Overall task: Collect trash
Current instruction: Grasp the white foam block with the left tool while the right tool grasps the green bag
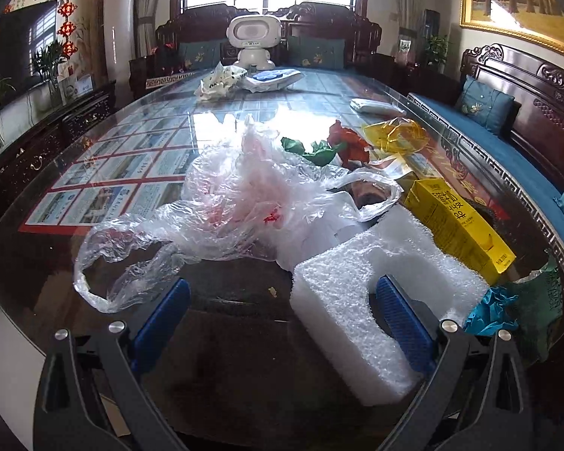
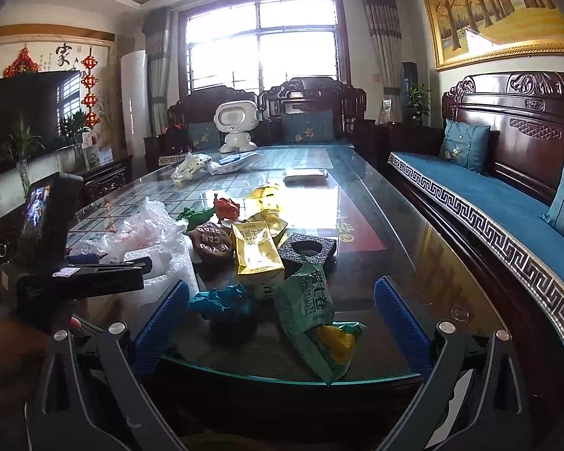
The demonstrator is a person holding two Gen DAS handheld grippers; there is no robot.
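Collection not yet begun: both the left tool (image 1: 282,312) and the right tool (image 2: 282,312) gape wide and empty, while the clear plastic bag (image 1: 222,203), white foam block (image 1: 361,300), yellow carton (image 2: 255,251) and green packet (image 2: 312,308) lie scattered on the glass bench (image 2: 394,233)

Both wrist cams look along the glass table (image 1: 94,173) toward the window (image 2: 259,45), from its near end. Left cam sits low and close over the foam block (image 1: 357,300); right cam sits higher, more to the right. Shared: yellow carton (image 1: 458,221), toy robot (image 2: 235,122).
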